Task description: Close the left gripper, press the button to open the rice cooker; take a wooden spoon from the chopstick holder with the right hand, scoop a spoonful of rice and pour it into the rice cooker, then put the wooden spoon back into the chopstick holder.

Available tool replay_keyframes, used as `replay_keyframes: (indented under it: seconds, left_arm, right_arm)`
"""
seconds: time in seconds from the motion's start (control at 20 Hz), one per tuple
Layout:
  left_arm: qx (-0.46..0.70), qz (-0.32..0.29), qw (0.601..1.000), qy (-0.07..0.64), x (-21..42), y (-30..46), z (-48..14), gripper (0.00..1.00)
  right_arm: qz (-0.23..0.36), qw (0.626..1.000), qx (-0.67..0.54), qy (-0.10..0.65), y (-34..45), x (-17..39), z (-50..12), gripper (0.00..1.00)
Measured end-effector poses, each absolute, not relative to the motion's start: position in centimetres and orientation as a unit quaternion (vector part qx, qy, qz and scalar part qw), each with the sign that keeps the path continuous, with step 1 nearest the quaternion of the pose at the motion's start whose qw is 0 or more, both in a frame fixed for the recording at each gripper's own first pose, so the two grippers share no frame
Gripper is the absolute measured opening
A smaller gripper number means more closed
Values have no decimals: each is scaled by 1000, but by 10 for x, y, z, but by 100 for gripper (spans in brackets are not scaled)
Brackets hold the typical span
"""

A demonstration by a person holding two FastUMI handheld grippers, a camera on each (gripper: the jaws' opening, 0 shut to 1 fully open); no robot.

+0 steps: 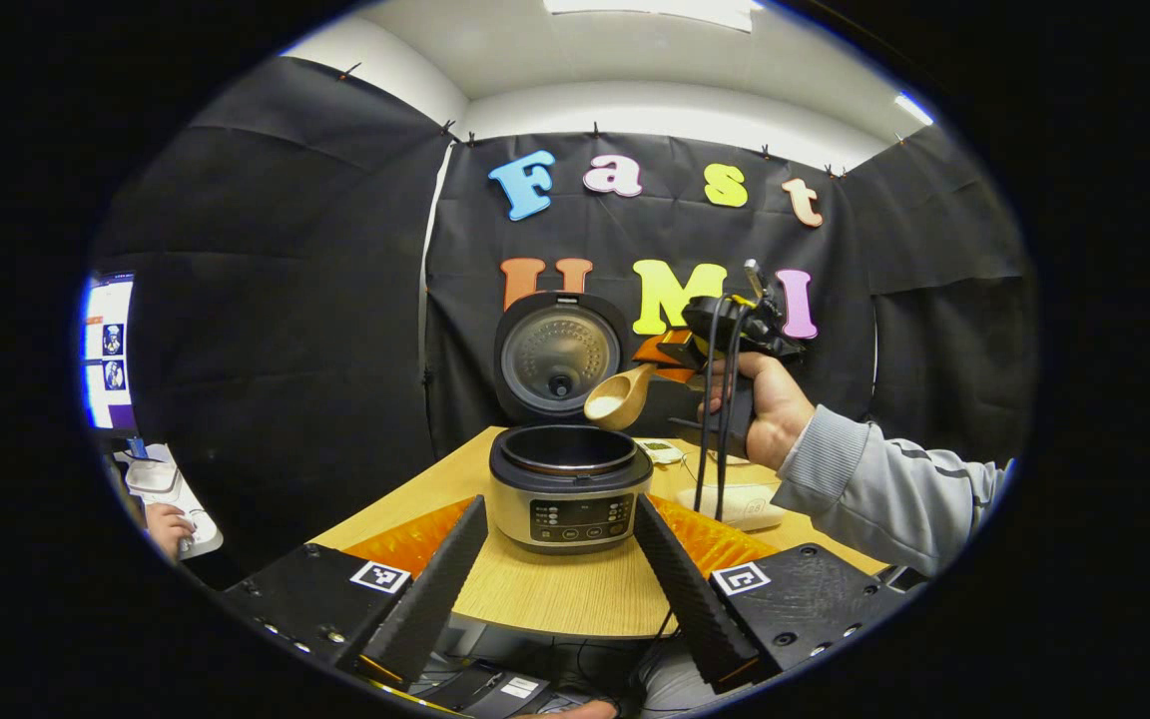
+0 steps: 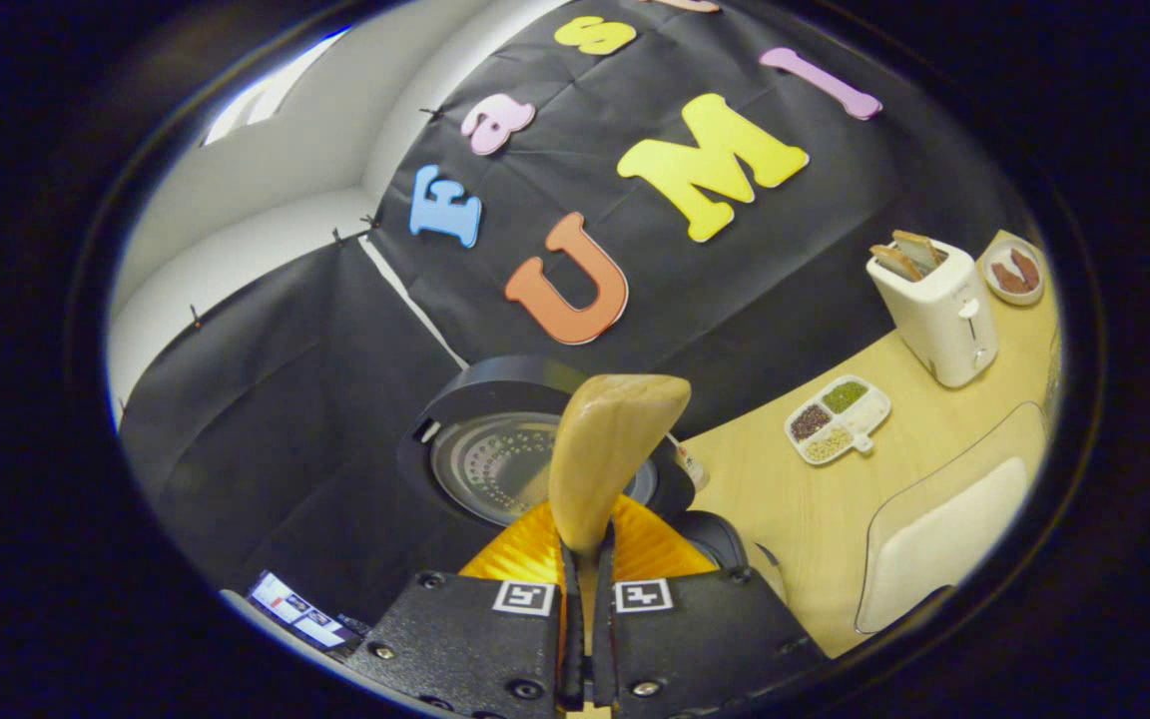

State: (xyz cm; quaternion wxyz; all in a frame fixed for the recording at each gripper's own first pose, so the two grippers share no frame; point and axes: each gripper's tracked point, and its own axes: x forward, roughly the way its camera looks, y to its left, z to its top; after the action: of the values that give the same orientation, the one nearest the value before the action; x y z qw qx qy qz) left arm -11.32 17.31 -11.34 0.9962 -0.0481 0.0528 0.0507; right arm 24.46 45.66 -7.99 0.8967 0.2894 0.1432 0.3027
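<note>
The wooden table [image 1: 535, 589] takes up most of the booth, and the rice cooker [image 1: 567, 489] stands on it with its lid [image 1: 557, 355] swung upright and the pot open. In the left gripper view the left gripper [image 1: 560, 569] hangs at the near table edge, its fingers spread wide apart either side of the cooker and holding nothing. Above the pot's right rim the right gripper [image 1: 680, 355], held in a hand [image 1: 770, 399] with a grey sleeve, clamps the wooden spoon [image 1: 620, 399], whose bowl carries rice. In the right gripper view a toaster [image 2: 934, 305] stands beyond a divided dish of grains [image 2: 835, 419].
</note>
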Motion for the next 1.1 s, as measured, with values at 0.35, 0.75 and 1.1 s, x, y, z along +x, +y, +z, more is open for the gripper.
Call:
replay_keyframes:
  seconds: [0.35, 0.75, 1.1]
  left_arm:
    - [-48, 71, 995, 50, -119, 189, -119, 94]
    - [-59, 71, 994, 57, -118, 193, -128, 95]
    - [-57, 65, 994, 66, -116, 186, -133, 94]
  right_arm:
    - [308, 933, 145, 117, 490, 241, -104, 9]
    - [307, 945, 73, 86, 492, 232, -105, 8]
    - [309, 950, -27, 41, 494, 220, -99, 8]
